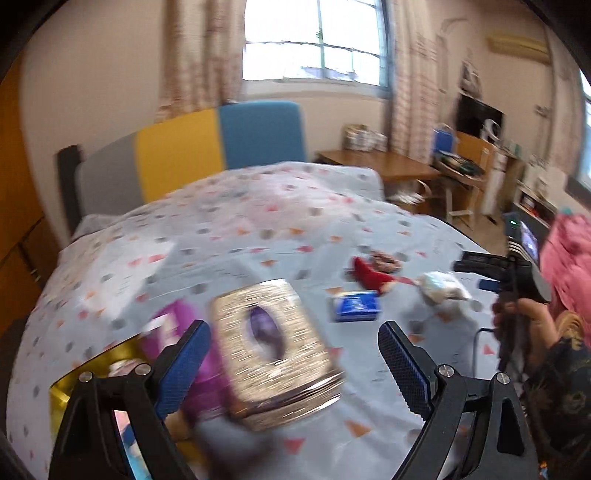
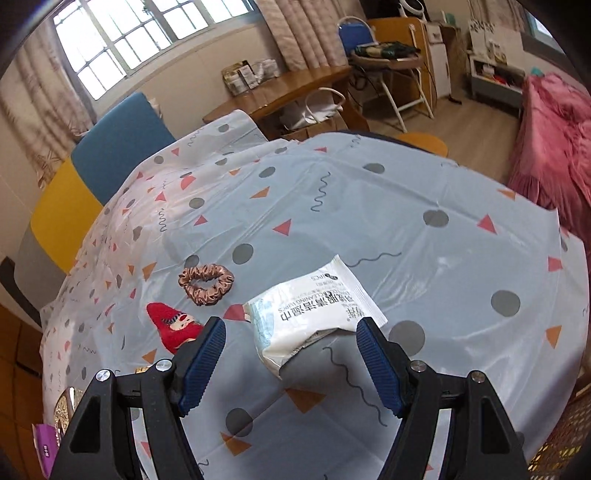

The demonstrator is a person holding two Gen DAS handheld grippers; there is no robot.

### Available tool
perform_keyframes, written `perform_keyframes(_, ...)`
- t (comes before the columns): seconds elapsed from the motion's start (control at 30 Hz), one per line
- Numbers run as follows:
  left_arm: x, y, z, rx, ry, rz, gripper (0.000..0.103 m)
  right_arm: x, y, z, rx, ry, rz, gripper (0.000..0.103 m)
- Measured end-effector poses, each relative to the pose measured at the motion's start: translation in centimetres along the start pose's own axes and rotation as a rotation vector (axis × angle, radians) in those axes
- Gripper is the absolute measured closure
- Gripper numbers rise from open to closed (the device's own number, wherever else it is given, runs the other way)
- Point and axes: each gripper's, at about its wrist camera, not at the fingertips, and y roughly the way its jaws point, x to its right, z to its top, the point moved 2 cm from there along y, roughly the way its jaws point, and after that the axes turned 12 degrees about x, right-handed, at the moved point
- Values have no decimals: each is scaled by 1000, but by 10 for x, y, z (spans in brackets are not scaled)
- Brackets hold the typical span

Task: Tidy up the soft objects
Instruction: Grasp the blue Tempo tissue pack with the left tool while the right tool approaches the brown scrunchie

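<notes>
Both claws hung apart above the patterned surface.
The right claw (image 2: 288,343) straddled a wipes packet (image 2: 314,314); the left claw (image 1: 291,354) framed a glittery box (image 1: 275,350).

Bright window (image 2: 110,48) with curtains (image 2: 295,29); wooden desk (image 2: 280,92); folding chair (image 2: 384,62); wood floor (image 2: 476,122); beige walls.

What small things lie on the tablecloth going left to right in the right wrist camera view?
Red sock → brown satin scrunchie → white wet wipes packet, which sits between the open fingers of the right gripper.
</notes>
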Motion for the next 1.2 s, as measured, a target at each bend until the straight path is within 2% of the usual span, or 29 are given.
perform_keyframes(0.07,23,27,6,-56,1,-52,10,2,1,0,-12,22,11,28)
perform_keyframes(0.17,51,60,10,-107,17,-74,10,5,-1,1,-13,46,31,28)
perform_keyframes(0.3,84,117,6,-219,9,-95,10,6,-3,2,-14,68,58,28)
perform_keyframes(0.47,93,182,-15,-341,-8,-37,10,8,-4,4,-13,99,89,28)
perform_keyframes(0.7,93,239,-38,-416,7,28,10,2,-1,2,-38,101,133,28)
perform_keyframes(0.8,90,255,-45,-424,0,57,10,-1,-2,0,-43,91,142,28)
perform_keyframes(0.83,89,258,-46,-429,-4,57,12,-2,-2,0,-45,87,144,28)
perform_keyframes(0.9,91,265,-50,-443,-15,29,34,-2,-2,0,-42,84,144,28)
perform_keyframes(0.93,94,267,-51,-451,-13,14,38,-2,-2,0,-41,82,142,28)
perform_keyframes(1.03,102,257,-53,-404,17,-14,49,-1,-1,0,-45,76,131,28)
perform_keyframes(1.07,105,254,-54,-394,23,-24,61,-1,0,0,-47,76,131,28)
perform_keyframes(1.13,111,244,-57,-378,42,-55,75,2,0,1,-46,95,134,28)
perform_keyframes(1.2,119,237,-61,-366,68,-71,75,11,-5,5,-17,137,126,28)
